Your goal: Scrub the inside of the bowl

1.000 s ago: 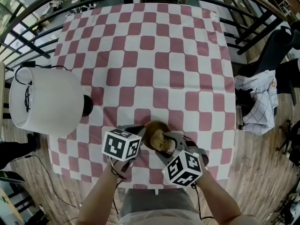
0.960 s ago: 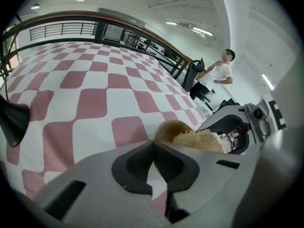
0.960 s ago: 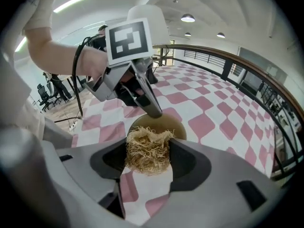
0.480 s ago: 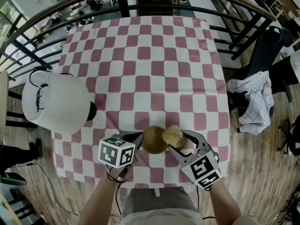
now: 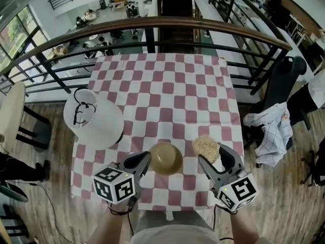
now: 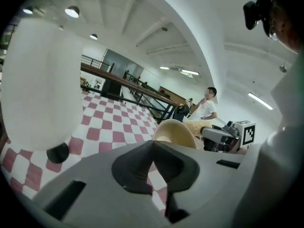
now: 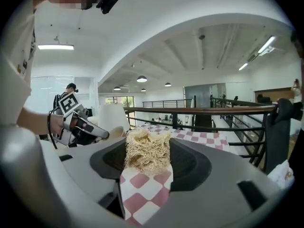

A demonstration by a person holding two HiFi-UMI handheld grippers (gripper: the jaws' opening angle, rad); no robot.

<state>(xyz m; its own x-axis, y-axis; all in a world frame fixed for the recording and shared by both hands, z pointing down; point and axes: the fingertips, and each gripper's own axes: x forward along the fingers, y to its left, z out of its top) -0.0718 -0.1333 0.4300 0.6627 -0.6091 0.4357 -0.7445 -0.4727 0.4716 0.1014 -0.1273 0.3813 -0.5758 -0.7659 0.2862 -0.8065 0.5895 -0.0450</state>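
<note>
A tan bowl (image 5: 166, 159) stands near the front edge of the red-and-white checked table (image 5: 167, 85). My left gripper (image 5: 144, 159) is at the bowl's left rim, its jaws closed together on that rim; in the left gripper view the bowl (image 6: 175, 132) rises just past the meeting pads (image 6: 142, 165). My right gripper (image 5: 210, 154) is to the right of the bowl, apart from it, shut on a straw-coloured fibrous scrubber (image 5: 206, 147). The scrubber (image 7: 147, 151) fills the gap between the jaws in the right gripper view.
A white lamp (image 5: 94, 118) with a black base stands left of the bowl, close to my left gripper. A railing (image 5: 167, 27) runs behind the table. A chair with a checked cloth (image 5: 269, 128) is at the right. The table's front edge lies just under the grippers.
My right gripper has lifted the scrubber out of the bowl and carried it to the right. The left gripper stays at the bowl's left rim. The head view has tilted farther forward.
</note>
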